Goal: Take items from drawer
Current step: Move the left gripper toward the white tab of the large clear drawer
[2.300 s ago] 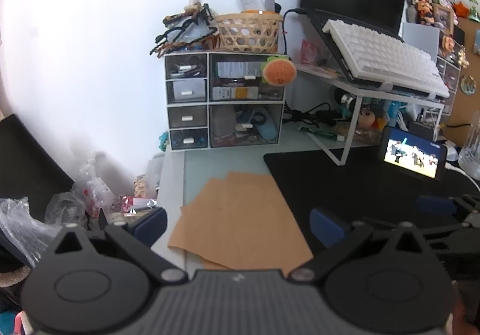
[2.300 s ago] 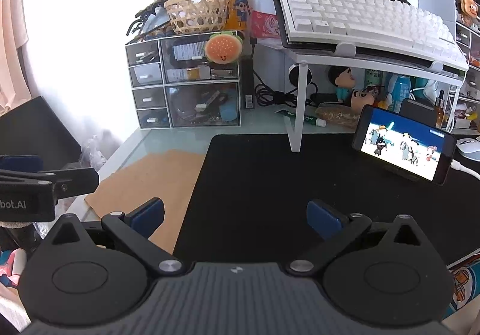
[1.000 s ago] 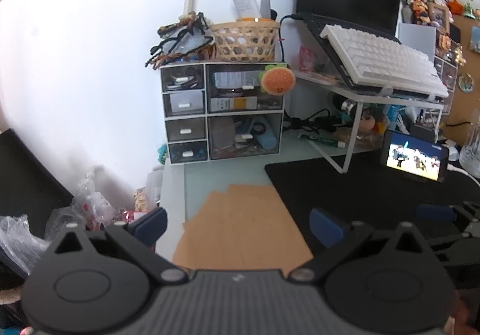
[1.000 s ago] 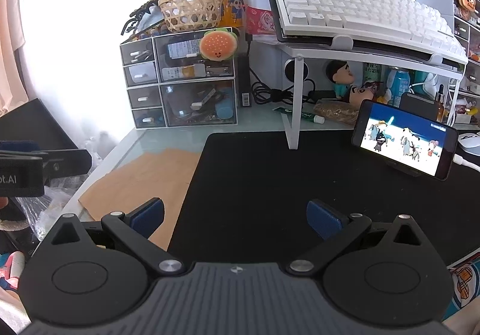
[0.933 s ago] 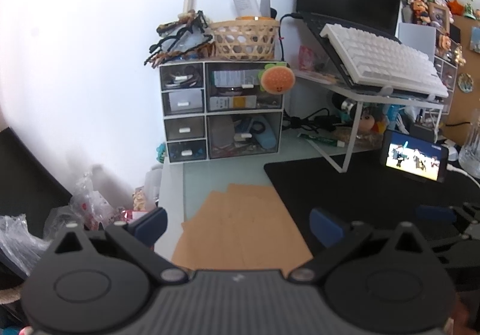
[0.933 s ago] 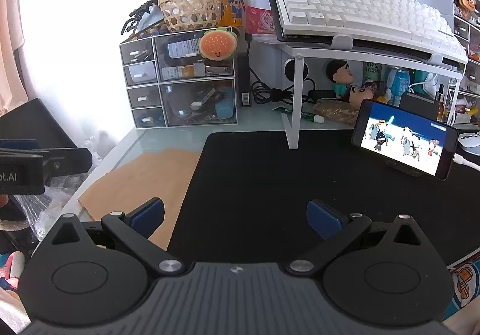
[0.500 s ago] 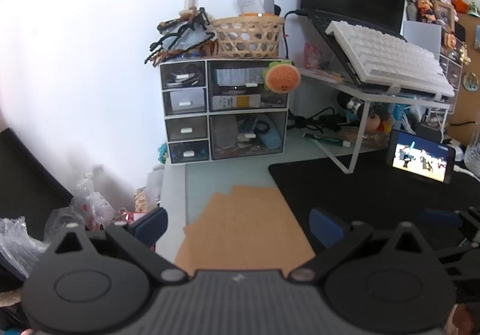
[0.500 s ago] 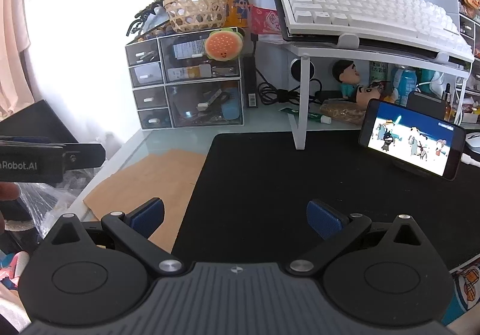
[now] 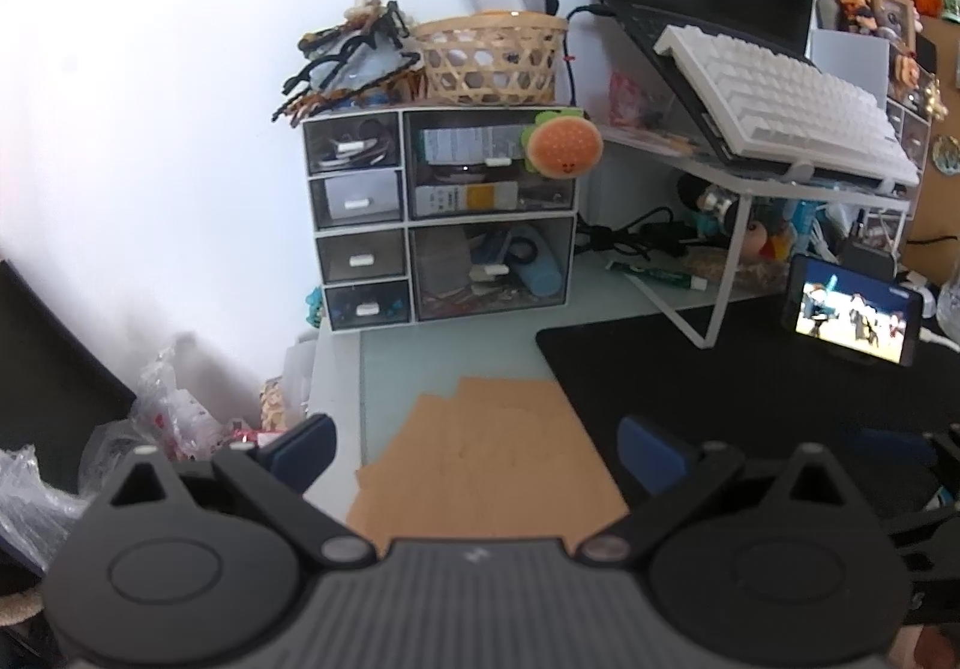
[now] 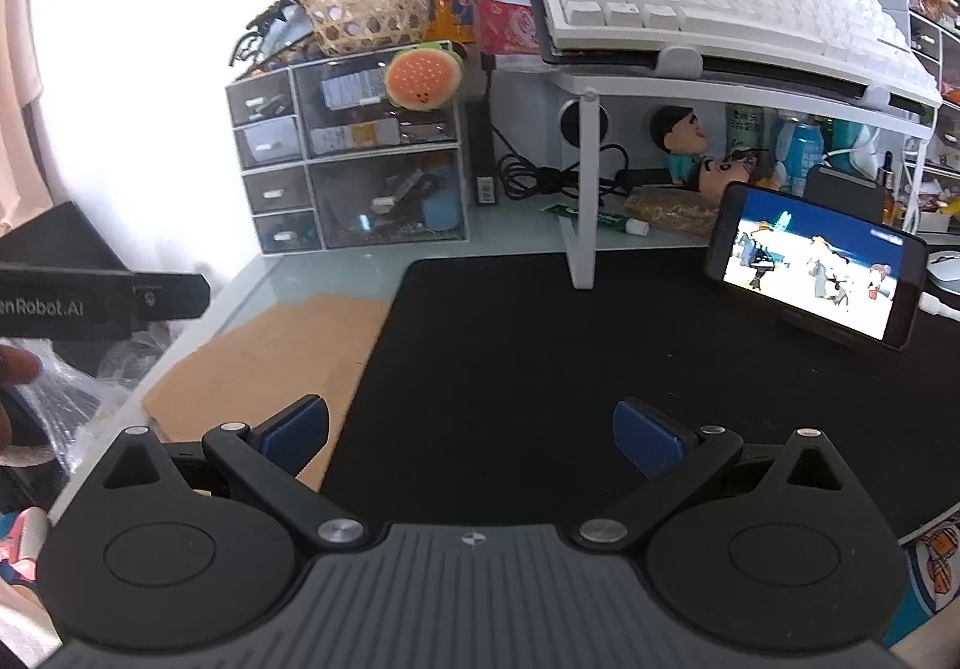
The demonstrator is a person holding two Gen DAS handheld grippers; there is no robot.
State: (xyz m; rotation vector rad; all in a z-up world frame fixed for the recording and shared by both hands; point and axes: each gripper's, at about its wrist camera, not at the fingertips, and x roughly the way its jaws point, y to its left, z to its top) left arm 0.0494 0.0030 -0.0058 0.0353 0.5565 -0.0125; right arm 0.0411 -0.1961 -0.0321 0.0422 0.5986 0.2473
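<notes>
We hold both tools back from a crowded desk, where the clear plastic drawer unit [image 9: 444,216] stands against the wall with every drawer front flush and shut, cables, cards and small clutter visible through the fronts. Our left gripper [image 9: 474,447] hangs with its blue pads spread wide and nothing between them, above the brown cardboard sheet [image 9: 486,453] well short of the unit; our right gripper [image 10: 471,429] is likewise spread and empty over the black desk mat [image 10: 570,345]. No loose item from the drawers shows on the cardboard or the mat. We judge the scene fits two stages equally: drawers shut with their contents inside and the taking ahead, or drawers pushed shut again after something went elsewhere out of view. A burger plush [image 9: 563,148] clings to the unit's top right corner, a wicker basket [image 9: 489,60] sits on top, and a phone [image 10: 813,267] plays a cartoon at right.
</notes>
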